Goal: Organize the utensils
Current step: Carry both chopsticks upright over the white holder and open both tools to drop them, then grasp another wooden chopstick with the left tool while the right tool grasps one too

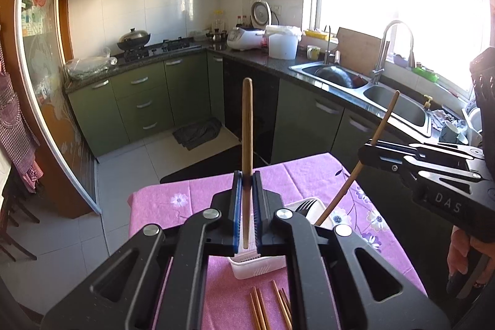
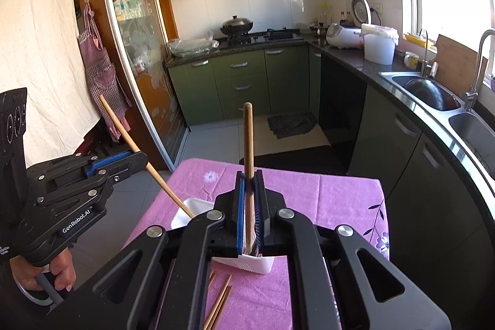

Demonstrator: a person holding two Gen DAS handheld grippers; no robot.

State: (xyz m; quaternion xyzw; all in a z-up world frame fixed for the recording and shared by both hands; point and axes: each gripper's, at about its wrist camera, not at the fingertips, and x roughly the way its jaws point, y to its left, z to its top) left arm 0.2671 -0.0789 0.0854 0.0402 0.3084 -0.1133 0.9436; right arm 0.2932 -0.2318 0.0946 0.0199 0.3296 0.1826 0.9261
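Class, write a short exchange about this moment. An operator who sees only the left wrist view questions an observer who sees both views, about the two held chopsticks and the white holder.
Operator: My left gripper holds the left chopstick, which looks upright to me. Does it lean?
Observer: Yes. Seen from the side it tilts, with its lower end over the white holder. The tip itself is hidden.
Operator: Is the right gripper clamped?
Observer: Yes. Its blue pads press the right chopstick from both sides.
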